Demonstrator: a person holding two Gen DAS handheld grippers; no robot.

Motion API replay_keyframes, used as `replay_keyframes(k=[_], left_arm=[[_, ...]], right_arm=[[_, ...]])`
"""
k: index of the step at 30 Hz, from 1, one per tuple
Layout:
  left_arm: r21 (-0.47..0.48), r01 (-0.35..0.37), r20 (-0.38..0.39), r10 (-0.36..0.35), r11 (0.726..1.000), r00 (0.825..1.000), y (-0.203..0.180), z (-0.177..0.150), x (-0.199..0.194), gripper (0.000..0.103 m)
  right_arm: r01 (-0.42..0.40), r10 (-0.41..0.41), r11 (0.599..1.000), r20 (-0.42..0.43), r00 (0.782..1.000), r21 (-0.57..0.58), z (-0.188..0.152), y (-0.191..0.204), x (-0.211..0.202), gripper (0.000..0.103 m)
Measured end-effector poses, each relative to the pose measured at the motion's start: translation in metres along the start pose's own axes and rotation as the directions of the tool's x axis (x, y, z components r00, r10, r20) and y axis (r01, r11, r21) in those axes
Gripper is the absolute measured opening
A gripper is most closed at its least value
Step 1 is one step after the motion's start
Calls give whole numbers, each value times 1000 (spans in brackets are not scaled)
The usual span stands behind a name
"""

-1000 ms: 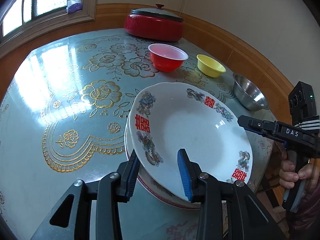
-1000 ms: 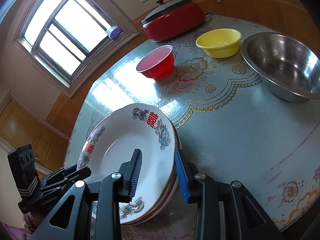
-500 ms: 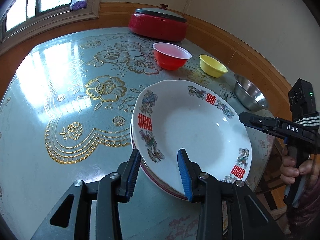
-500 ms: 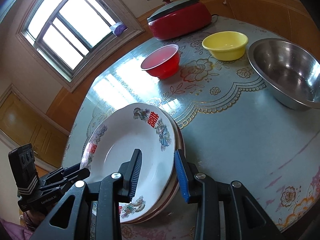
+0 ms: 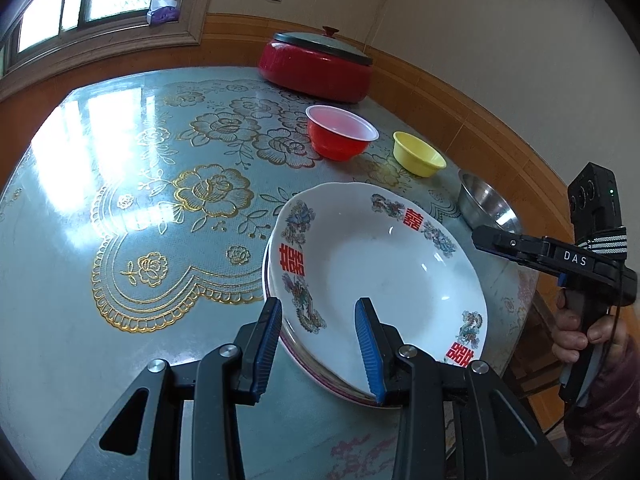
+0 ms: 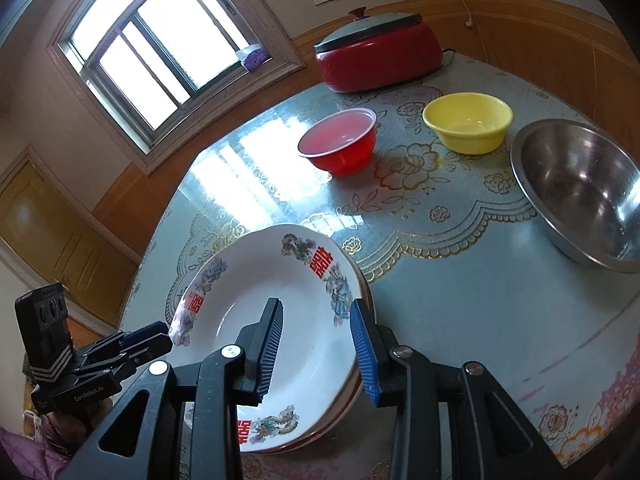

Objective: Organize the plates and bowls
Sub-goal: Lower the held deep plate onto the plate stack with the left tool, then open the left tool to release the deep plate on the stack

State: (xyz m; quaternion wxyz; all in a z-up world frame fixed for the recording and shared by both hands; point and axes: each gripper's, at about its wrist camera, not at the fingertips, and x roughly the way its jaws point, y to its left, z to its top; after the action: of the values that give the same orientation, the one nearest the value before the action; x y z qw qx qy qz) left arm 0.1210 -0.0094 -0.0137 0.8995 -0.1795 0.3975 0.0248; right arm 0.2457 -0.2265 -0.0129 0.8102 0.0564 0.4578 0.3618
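Presently both grippers sit over the near edge of the round table [image 5: 120,360], each straddling a rim of the stacked plates [image 5: 376,264].

- Left gripper [image 5: 318,344]: jaws set narrow, one blue pad outside the rim, the other over the white well of the top plate. Pads do not appear to press; nothing lifted.
- Right gripper [image 6: 316,346]: the same narrow gap, astride the opposite rim, one pad inside the top plate, the other outside it. No grip seen here either. A hand [image 5: 580,332] holds its handle off the table's edge.
- Stack: at least two decorated plates, the top one sitting slightly off-centre on the one below, close to the near edge.
- Further back, toward the far edge: red bowl [image 6: 340,146], yellow bowl [image 6: 468,122] and steel bowl [image 6: 580,192], each standing apart; red lidded pot [image 6: 376,56] by the wall.

Risks, as judged:
- Glazed rims are slick. A pinch on the lip alone could let the top plate slide out once tilted.
- Closing over both rims together would lift two plates; the lower one could drop.
- Uneven lift between the two sides would tip the stack toward the near edge and off the table.
- Carrying plates past the steel bowl risks a knock.
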Motion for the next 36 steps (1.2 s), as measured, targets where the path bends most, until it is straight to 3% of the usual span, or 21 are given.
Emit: replay_keyframes(k=[4, 9, 16, 21, 26, 31, 36], left_arm=[[-25, -50, -5, 50, 998, 999, 4, 1, 3, 38], [-37, -106, -23, 105, 994, 994, 10, -1, 8, 40], [-18, -121, -20, 120, 993, 993, 6, -3, 9, 40], [-26, -171, -10, 170, 985, 985, 6, -2, 7, 40], [-61, -216, -6, 216, 974, 976, 9, -5, 4, 49], [-67, -306, 28, 308, 950, 951, 6, -7, -3, 53], [-82, -328, 36, 332, 941, 943, 2, -11, -6, 58]], right_arm=[[84, -84, 996, -17, 996, 15, 16, -4, 23, 39], [96, -91, 994, -109, 990, 44, 24, -10, 65, 46], [165, -174, 983, -115, 978, -81, 20, 7, 68, 48], [220, -240, 961, -113, 964, -169, 18, 21, 70, 48], [234, -255, 956, -107, 961, -177, 16, 23, 68, 48], [231, -250, 958, -103, 963, -168, 12, 23, 62, 49], [218, -235, 959, -78, 969, -178, 8, 25, 50, 55]])
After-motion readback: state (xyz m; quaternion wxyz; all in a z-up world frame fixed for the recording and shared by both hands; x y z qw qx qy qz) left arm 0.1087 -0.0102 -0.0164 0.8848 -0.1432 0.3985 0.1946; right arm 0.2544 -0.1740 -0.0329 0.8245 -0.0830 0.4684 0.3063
